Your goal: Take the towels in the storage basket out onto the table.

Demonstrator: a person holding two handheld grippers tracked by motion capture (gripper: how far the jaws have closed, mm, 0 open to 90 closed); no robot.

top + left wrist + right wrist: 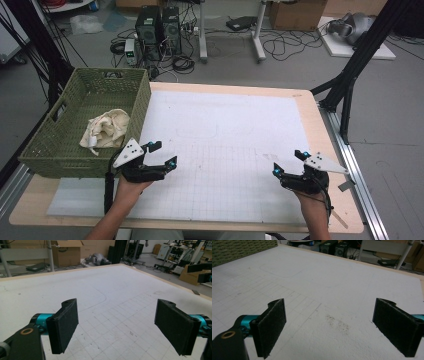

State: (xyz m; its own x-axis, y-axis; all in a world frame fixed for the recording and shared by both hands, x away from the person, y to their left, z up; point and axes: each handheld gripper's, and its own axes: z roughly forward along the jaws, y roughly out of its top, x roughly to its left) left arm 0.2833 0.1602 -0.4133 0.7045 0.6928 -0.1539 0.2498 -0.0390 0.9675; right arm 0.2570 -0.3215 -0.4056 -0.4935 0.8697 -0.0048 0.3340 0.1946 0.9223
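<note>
My left gripper hovers over the white mat's near left part, just right of the green basket, and its jaws stand wide apart with nothing between them. In the left gripper view the left gripper frames bare gridded mat. My right gripper is held over the mat's near right part, open and empty. In the right gripper view the right gripper looks across the mat toward the basket wall. A crumpled cream cloth lies inside the basket.
The wooden table carries the white mat with faint outlines and a grid. The basket stands on the table's left edge. Black frame posts rise at the right. Computers and cables lie on the floor beyond.
</note>
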